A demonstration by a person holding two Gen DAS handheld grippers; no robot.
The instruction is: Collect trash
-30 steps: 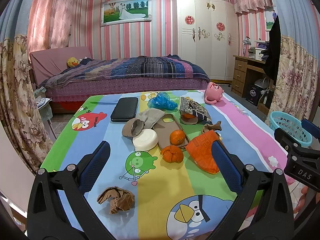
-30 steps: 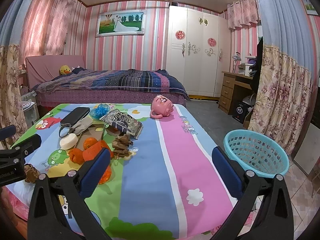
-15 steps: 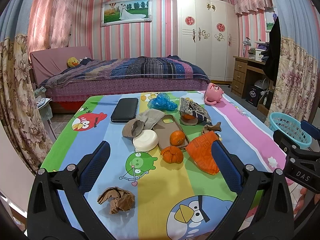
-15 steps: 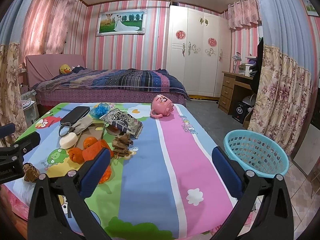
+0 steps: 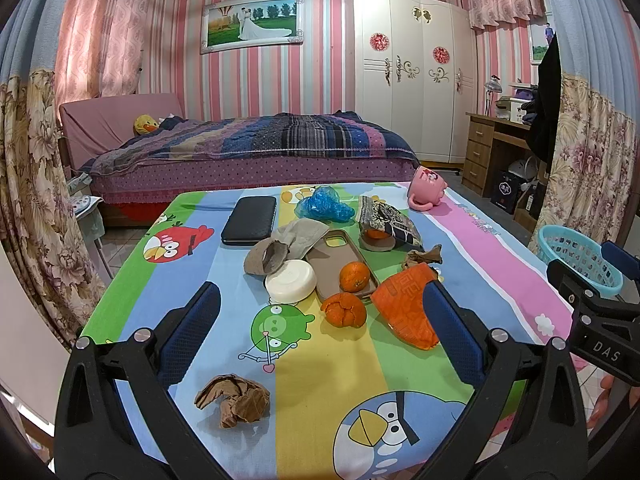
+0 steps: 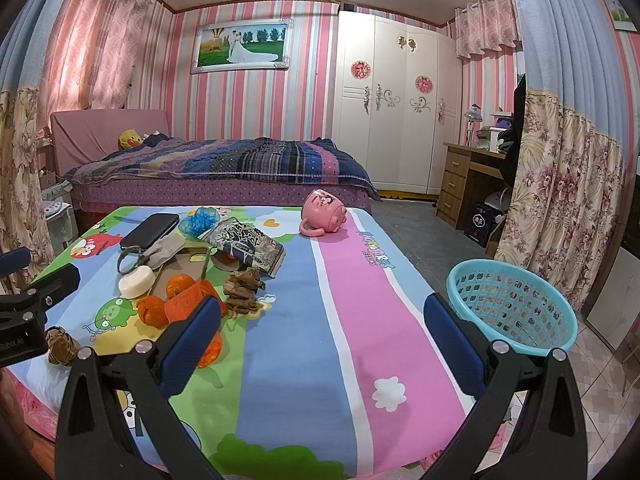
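Progress: By the look of it you have barely begun. The turquoise basket (image 6: 512,304), at the right of the right wrist view just off the table edge, shows nothing through its mesh, and every scrap lies on the cartoon tablecloth (image 5: 400,360).

Left claw: Your left gripper (image 5: 320,336) is spread wide and holds nothing; it hangs over the near table edge, lower centre of its view.

Right claw: Your right gripper (image 6: 320,340) is likewise spread and empty, lower centre of its view, over the pink stripe.

Trash left, near: The crumpled brown paper (image 5: 232,400) lies at lower left of the left wrist view, apart from the main heap and nearest your left claw.

Trash left, centre: The orange peel (image 5: 344,310), the orange wrapper (image 5: 408,308), a brown crumpled scrap (image 5: 422,257), the patterned snack bag (image 5: 390,226) and the blue plastic wad (image 5: 324,206) cluster mid-frame, close together.

Probably not trash: The whole orange (image 5: 354,276) rests on a phone case (image 5: 340,256); the white round soap (image 5: 290,282), the black wallet (image 5: 250,220), the grey cloth (image 5: 288,240) and the tipped pink mug (image 5: 428,194) look like keepers, though that is your call.

Hard to make out: What sits under the snack bag is half hidden; something orange shows beneath it. The basket floor is cut off behind its rim, so a small item inside cannot be ruled out.
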